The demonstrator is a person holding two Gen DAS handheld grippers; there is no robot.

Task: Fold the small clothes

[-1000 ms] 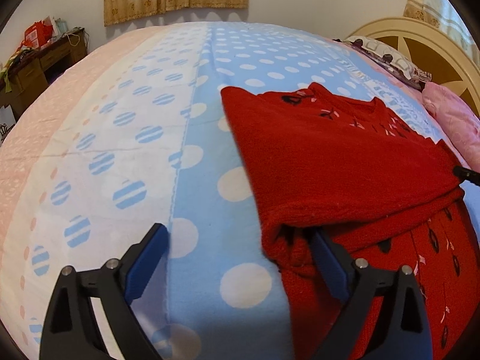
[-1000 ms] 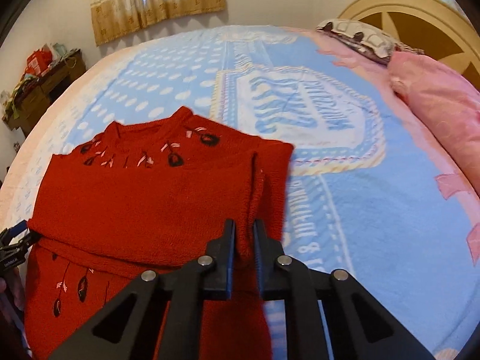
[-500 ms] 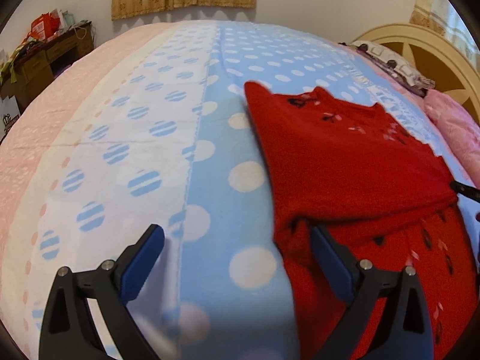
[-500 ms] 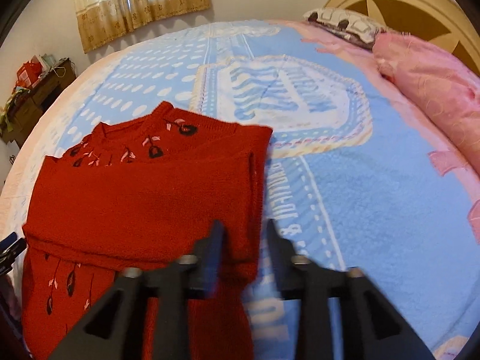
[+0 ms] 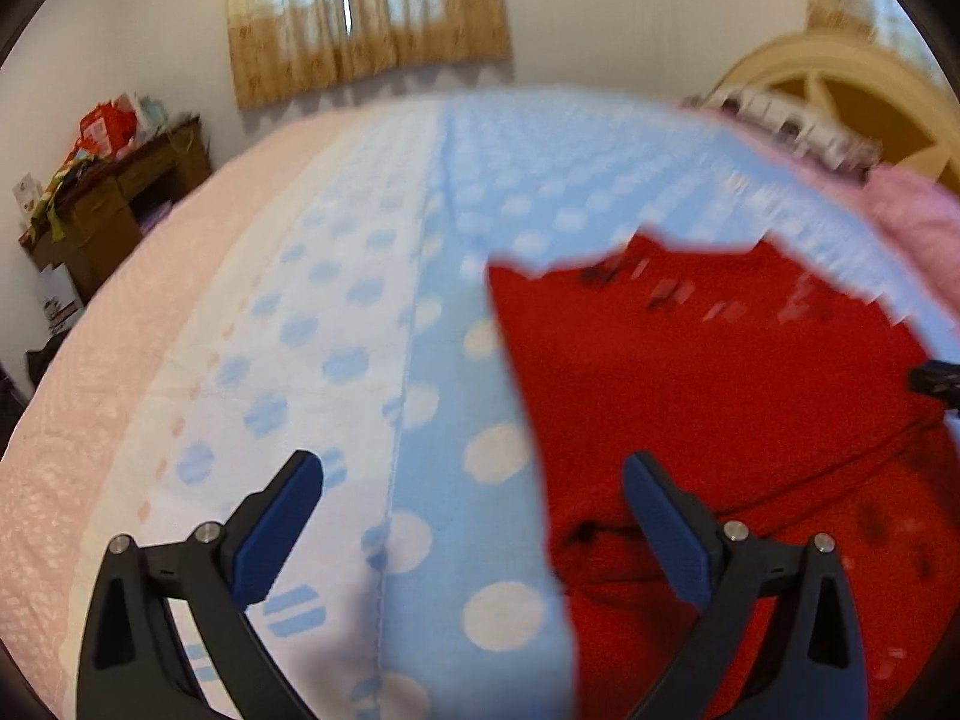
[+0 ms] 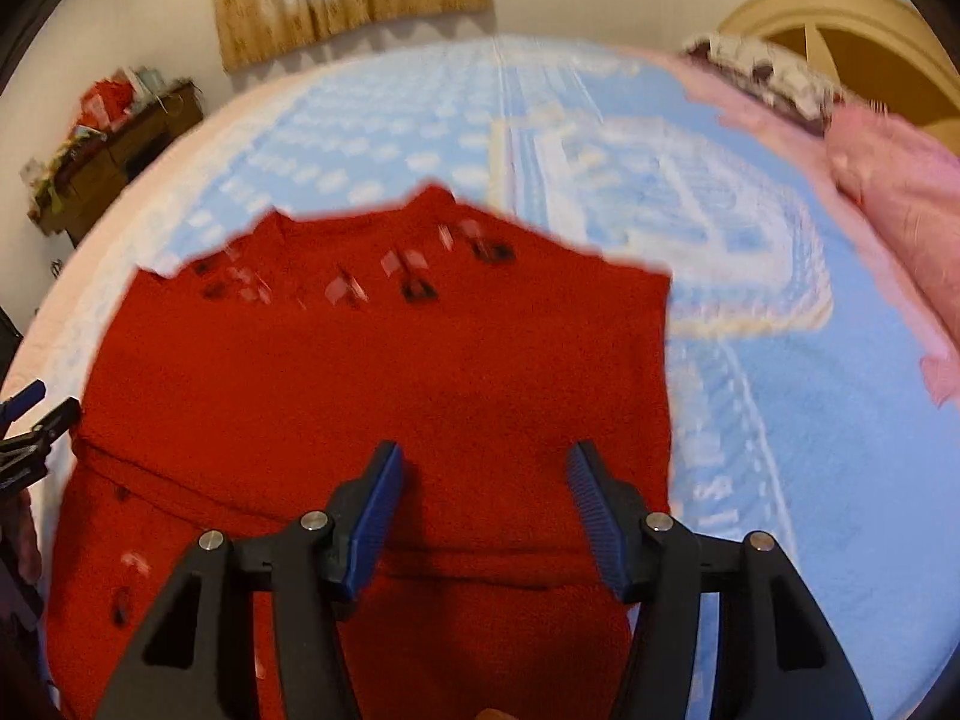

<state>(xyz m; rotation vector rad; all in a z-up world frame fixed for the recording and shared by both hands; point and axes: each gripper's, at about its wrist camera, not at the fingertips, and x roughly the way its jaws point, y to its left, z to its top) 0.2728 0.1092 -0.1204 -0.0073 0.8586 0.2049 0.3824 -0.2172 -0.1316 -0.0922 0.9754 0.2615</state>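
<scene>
A red knitted sweater [image 6: 384, 372] with small dark and white motifs lies flat on the bed, both sleeves folded across its chest. In the left wrist view it [image 5: 720, 372] fills the right half. My left gripper [image 5: 474, 486] is open and empty, above the sweater's left edge, one finger over the blanket, one over the red knit. My right gripper [image 6: 483, 480] is open and empty, above the middle of the sweater. Both views are blurred by motion.
The bed has a blue dotted blanket [image 5: 456, 312] with a pink edge. Pink pillows [image 6: 900, 192] and a cream headboard [image 6: 840, 18] are at the right. A cluttered wooden desk [image 5: 114, 198] stands at the far left by the curtained window.
My right gripper has let go of the folded sleeve, opened, and moved left over the sweater's middle. My left gripper stayed open and pulled back and up a little.
</scene>
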